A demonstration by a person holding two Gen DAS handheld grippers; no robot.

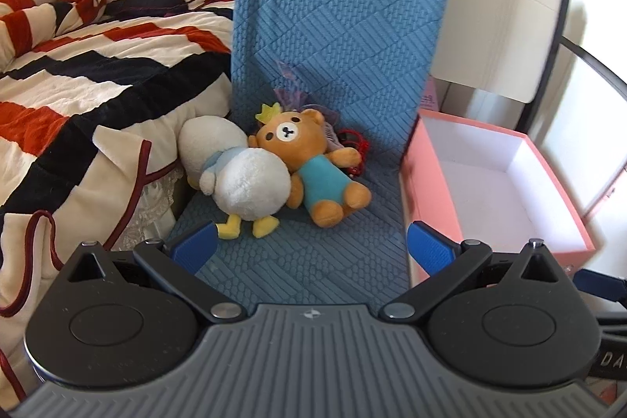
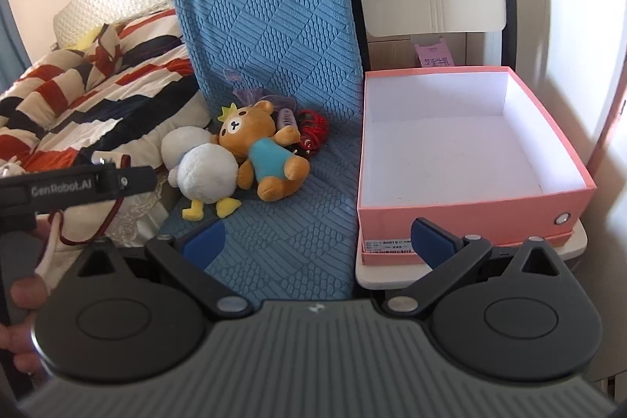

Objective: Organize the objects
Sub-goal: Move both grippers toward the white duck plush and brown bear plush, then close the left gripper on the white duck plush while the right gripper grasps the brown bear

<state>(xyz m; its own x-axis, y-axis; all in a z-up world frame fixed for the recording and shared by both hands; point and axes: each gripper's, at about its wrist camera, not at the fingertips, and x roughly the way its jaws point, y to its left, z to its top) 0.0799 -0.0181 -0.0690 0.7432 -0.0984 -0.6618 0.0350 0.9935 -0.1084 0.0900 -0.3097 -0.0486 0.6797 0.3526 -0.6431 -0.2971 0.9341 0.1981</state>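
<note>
Facing plush toys (image 1: 274, 167), grippers (image 1: 313, 245) apparently empty.

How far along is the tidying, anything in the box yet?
Nothing looks done: the pink box shows only its bare white inside. Nothing is in hand: the left gripper and right gripper are both open, short of the toys. Left to move: the bear, the white duck plush and the red trinket on the blue chair.

Purple item (image 2: 285, 119) & red trinket (image 2: 313, 132) partly hidden behind bear (image 2: 262, 147); box label (image 2: 388, 245) text too small.
</note>
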